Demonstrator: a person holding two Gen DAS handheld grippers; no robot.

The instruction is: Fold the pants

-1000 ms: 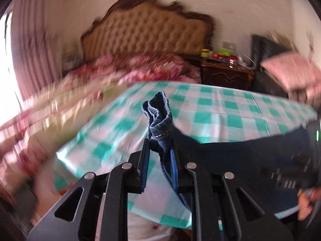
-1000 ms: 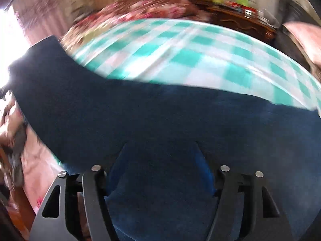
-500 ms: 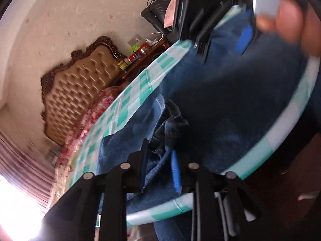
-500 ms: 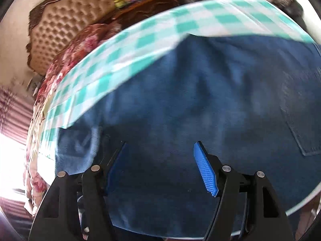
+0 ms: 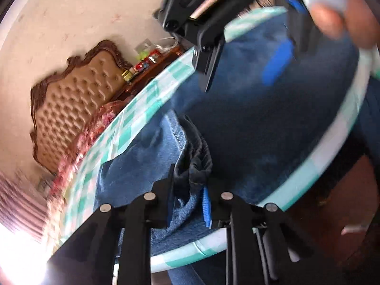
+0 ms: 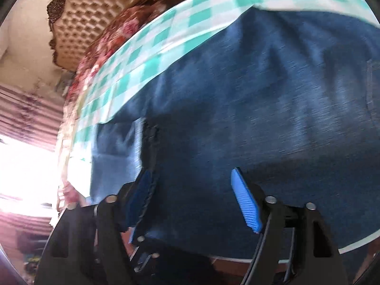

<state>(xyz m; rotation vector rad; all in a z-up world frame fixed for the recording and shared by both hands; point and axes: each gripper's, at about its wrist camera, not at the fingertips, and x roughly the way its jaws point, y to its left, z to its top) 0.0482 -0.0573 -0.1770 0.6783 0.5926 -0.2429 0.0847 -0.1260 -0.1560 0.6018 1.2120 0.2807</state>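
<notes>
2 grippers over the pants (image 6: 261, 99) | left gripper (image 5: 187, 197) pinches bunched hem at table's (image 5: 332, 142) near edge; right gripper (image 6: 197, 199) jaws just widened, cloth released | fold laid; left release likely next

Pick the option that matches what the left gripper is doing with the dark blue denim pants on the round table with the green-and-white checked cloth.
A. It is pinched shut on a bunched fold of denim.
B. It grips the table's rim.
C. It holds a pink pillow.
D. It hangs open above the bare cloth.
A: in the left wrist view the left gripper has a gathered wad of the dark blue denim pants squeezed between its narrow-set fingers, over the checked cloth.
</notes>
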